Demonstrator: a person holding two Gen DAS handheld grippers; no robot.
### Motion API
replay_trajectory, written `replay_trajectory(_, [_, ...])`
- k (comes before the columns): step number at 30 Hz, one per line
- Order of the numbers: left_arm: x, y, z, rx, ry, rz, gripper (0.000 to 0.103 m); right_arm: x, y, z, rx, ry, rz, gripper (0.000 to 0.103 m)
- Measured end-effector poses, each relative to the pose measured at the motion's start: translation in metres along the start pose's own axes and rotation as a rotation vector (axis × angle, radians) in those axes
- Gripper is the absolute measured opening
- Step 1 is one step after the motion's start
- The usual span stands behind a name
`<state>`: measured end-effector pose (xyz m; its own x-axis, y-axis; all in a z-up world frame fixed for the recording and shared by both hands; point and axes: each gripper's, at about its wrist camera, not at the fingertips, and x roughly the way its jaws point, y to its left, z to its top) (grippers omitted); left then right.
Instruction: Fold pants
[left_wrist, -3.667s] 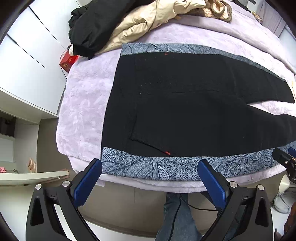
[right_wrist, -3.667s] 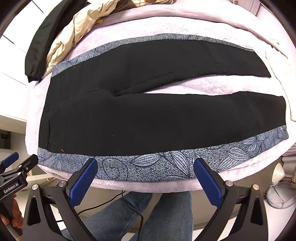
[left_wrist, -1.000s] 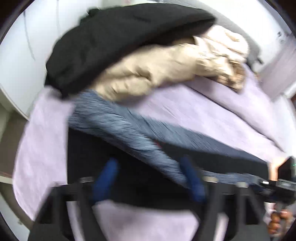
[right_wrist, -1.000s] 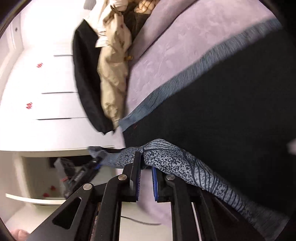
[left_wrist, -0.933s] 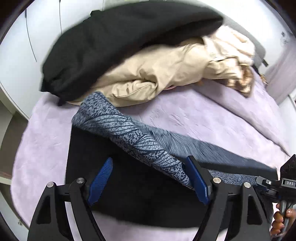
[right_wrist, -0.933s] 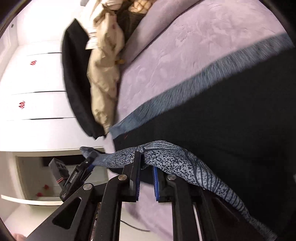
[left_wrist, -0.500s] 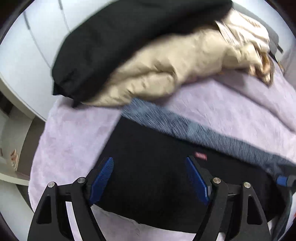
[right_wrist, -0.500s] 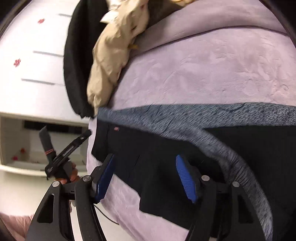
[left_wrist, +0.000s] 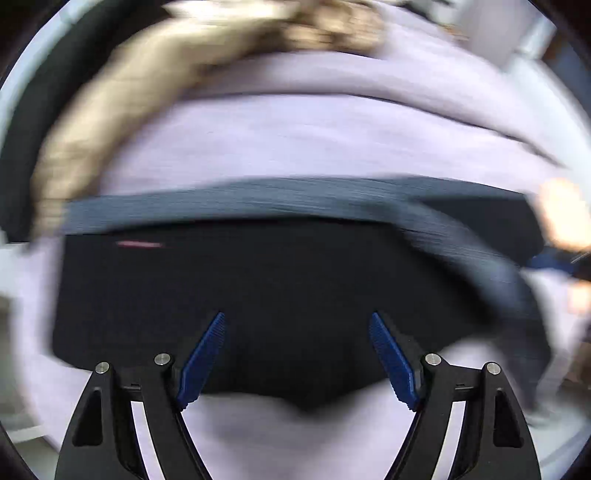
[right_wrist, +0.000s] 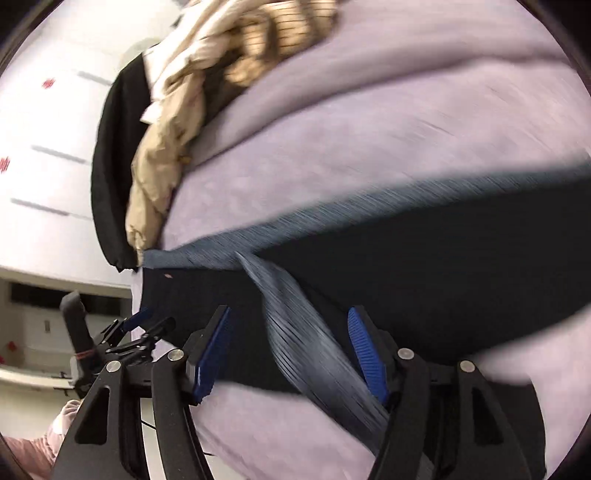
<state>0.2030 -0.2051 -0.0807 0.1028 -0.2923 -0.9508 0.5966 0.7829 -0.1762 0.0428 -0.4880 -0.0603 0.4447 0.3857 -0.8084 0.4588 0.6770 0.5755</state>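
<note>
The black pants (left_wrist: 258, 288) with a grey patterned side stripe (left_wrist: 258, 201) lie folded lengthwise on the lilac bed cover (left_wrist: 314, 129). My left gripper (left_wrist: 297, 354) is open and empty above the waist end. My right gripper (right_wrist: 290, 354) is open over the pants (right_wrist: 424, 258); a grey stripe fold (right_wrist: 306, 339) runs between its fingers without being clamped. The left gripper also shows in the right wrist view (right_wrist: 136, 332). Both views are motion-blurred.
A heap of beige (right_wrist: 166, 147) and black clothes (right_wrist: 110, 147) lies at the head of the bed. White cupboards (right_wrist: 44, 166) stand to the left. The bed edge is near the grippers.
Both grippers have let go of the striped edge and opened. The near leg now lies over the far one. Both cameras are swinging back towards me.
</note>
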Motion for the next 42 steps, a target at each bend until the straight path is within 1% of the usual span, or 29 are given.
replay_trajectory(1, [0.006, -0.028, -0.001, -0.003, 0.027, -0.105, 0.081, -0.014, -0.024, -0.011, 0.049, 0.001, -0.005, 0.069])
replay_trajectory(2, [0.013, -0.05, -0.002, -0.001, 0.053, -0.174, 0.081, -0.029, -0.052, -0.03, 0.113, 0.001, -0.014, 0.069])
replay_trajectory(3, [0.021, -0.069, -0.003, 0.01, 0.074, -0.216, 0.081, -0.039, -0.077, -0.045, 0.159, 0.004, -0.022, 0.069])
replay_trajectory(4, [0.031, -0.092, -0.004, 0.034, 0.095, -0.239, 0.081, -0.047, -0.093, -0.06, 0.203, 0.006, -0.039, 0.069])
replay_trajectory(6, [0.046, -0.122, -0.008, 0.075, 0.127, -0.232, 0.081, -0.054, -0.129, -0.095, 0.293, 0.015, -0.074, 0.069])
replay_trajectory(9, [0.058, -0.148, -0.015, 0.098, 0.158, -0.242, 0.081, -0.069, -0.167, -0.147, 0.414, 0.016, -0.071, 0.069])
replay_trajectory(10, [0.059, -0.157, -0.015, 0.109, 0.161, -0.238, 0.081, -0.07, -0.174, -0.159, 0.445, 0.015, -0.062, 0.069])
replay_trajectory(11, [0.063, -0.158, -0.012, 0.117, 0.16, -0.237, 0.081, -0.068, -0.178, -0.172, 0.484, 0.006, -0.034, 0.069])
replay_trajectory(12, [0.063, -0.163, -0.013, 0.129, 0.153, -0.241, 0.081, -0.064, -0.183, -0.186, 0.527, -0.007, 0.025, 0.069])
replay_trajectory(14, [0.061, -0.177, -0.012, 0.149, 0.142, -0.249, 0.081, -0.056, -0.184, -0.2, 0.569, -0.035, 0.112, 0.068])
replay_trajectory(16, [0.067, -0.174, -0.015, 0.166, 0.152, -0.221, 0.081, -0.05, -0.187, -0.212, 0.601, -0.068, 0.19, 0.064])
replay_trajectory(17, [0.068, -0.175, -0.016, 0.171, 0.15, -0.223, 0.081, -0.045, -0.189, -0.215, 0.605, -0.074, 0.215, 0.063])
replay_trajectory(18, [0.068, -0.177, -0.017, 0.179, 0.144, -0.222, 0.081, -0.042, -0.189, -0.217, 0.601, -0.078, 0.218, 0.062])
replay_trajectory(19, [0.069, -0.18, -0.018, 0.198, 0.138, -0.206, 0.081, -0.039, -0.189, -0.217, 0.604, -0.08, 0.22, 0.054])
replay_trajectory(20, [0.07, -0.182, -0.019, 0.208, 0.134, -0.192, 0.081, -0.035, -0.192, -0.217, 0.622, -0.08, 0.244, 0.045])
replay_trajectory(21, [0.07, -0.184, -0.019, 0.21, 0.126, -0.18, 0.08, -0.035, -0.192, -0.217, 0.631, -0.081, 0.269, 0.019])
replay_trajectory(22, [0.069, -0.183, -0.02, 0.2, 0.114, -0.169, 0.064, -0.037, -0.189, -0.216, 0.622, -0.095, 0.318, 0.011])
replay_trajectory(23, [0.07, -0.183, -0.02, 0.192, 0.121, -0.171, 0.035, -0.046, -0.187, -0.215, 0.607, -0.107, 0.334, 0.011])
replay_trajectory(24, [0.07, -0.181, -0.019, 0.185, 0.139, -0.18, 0.03, -0.055, -0.18, -0.209, 0.58, -0.126, 0.349, 0.011])
replay_trajectory(26, [0.064, -0.178, -0.016, 0.149, 0.125, -0.202, 0.03, -0.072, -0.173, -0.197, 0.554, -0.153, 0.375, 0.011])
replay_trajectory(29, [0.052, -0.182, -0.001, 0.108, 0.094, -0.203, 0.03, -0.095, -0.171, -0.153, 0.511, -0.184, 0.414, 0.011])
replay_trajectory(30, [0.048, -0.184, 0.007, 0.095, 0.08, -0.2, 0.03, -0.101, -0.172, -0.131, 0.488, -0.187, 0.425, 0.011])
replay_trajectory(31, [0.045, -0.188, 0.017, 0.084, 0.063, -0.19, 0.03, -0.109, -0.175, -0.098, 0.447, -0.191, 0.429, 0.011])
replay_trajectory(34, [0.044, -0.203, 0.053, 0.073, 0.017, -0.146, 0.03, -0.129, -0.185, -0.028, 0.359, -0.205, 0.416, 0.011])
replay_trajectory(36, [0.05, -0.21, 0.077, 0.063, -0.006, -0.121, 0.03, -0.133, -0.196, 0.027, 0.322, -0.207, 0.404, 0.011])
replay_trajectory(37, [0.054, -0.213, 0.092, 0.064, -0.022, -0.094, 0.031, -0.129, -0.202, 0.061, 0.296, -0.194, 0.385, 0.011])
replay_trajectory(39, [0.059, -0.214, 0.111, 0.068, -0.047, -0.029, 0.053, -0.118, -0.21, 0.1, 0.249, -0.146, 0.325, 0.011])
replay_trajectory(40, [0.061, -0.212, 0.121, 0.062, -0.06, 0.014, 0.065, -0.108, -0.214, 0.12, 0.22, -0.109, 0.277, 0.015])
replay_trajectory(42, [0.062, -0.21, 0.135, 0.043, -0.08, 0.054, 0.065, -0.082, -0.215, 0.151, 0.152, -0.019, 0.131, 0.015])
